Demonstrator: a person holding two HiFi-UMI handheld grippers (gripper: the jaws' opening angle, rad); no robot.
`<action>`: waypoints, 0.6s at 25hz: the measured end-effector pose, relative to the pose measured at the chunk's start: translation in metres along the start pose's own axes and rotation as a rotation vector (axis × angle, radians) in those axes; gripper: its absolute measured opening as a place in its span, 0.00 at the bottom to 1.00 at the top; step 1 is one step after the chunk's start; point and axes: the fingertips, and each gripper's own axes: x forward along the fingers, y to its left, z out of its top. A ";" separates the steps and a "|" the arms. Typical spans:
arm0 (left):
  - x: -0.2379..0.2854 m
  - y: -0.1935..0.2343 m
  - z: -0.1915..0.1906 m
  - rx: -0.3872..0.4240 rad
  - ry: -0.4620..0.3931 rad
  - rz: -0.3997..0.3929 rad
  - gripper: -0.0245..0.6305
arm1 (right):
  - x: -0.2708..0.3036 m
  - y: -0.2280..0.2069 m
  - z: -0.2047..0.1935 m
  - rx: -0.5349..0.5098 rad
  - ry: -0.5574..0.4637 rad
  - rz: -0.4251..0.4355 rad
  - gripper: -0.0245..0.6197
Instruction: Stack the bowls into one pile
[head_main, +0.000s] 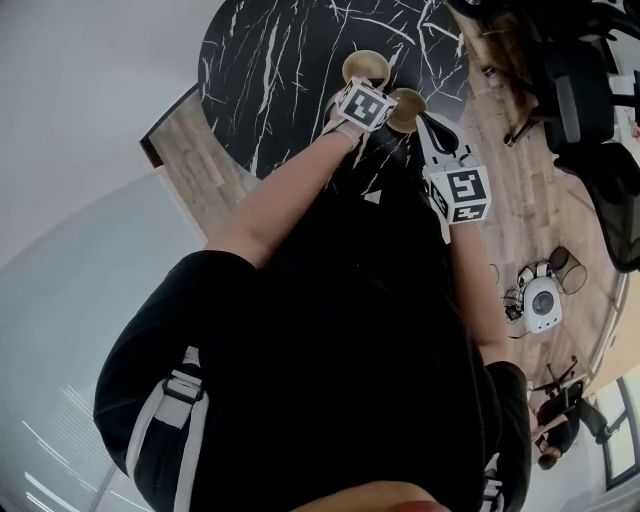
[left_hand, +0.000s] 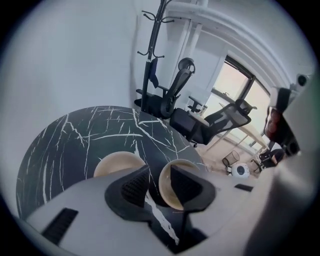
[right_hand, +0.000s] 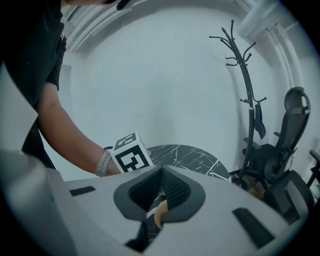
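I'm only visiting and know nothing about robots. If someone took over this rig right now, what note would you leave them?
Left hand-held gripper: jaws open, gripping nothing, over the table by the bowls.
Right hand-held gripper: jaws shut, empty.
Things: left bowl and right bowl sit side by side on the black marble table.
Done: no single pile yet.
Left: lift one bowl and set it into the other.

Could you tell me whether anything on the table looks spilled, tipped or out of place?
Nothing stands out. The left bowl and the right bowl sit apparently upright, side by side on the black marble table, not yet stacked; I see no spill or damage.
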 end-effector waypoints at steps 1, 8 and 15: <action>-0.005 0.002 0.000 -0.005 -0.015 0.001 0.24 | 0.001 0.002 0.002 -0.007 0.000 0.005 0.02; -0.043 0.014 0.000 -0.001 -0.138 0.000 0.24 | 0.016 0.012 0.013 -0.058 0.009 0.056 0.02; -0.061 0.044 -0.025 -0.049 -0.116 0.059 0.24 | 0.031 0.034 0.022 -0.106 0.024 0.120 0.03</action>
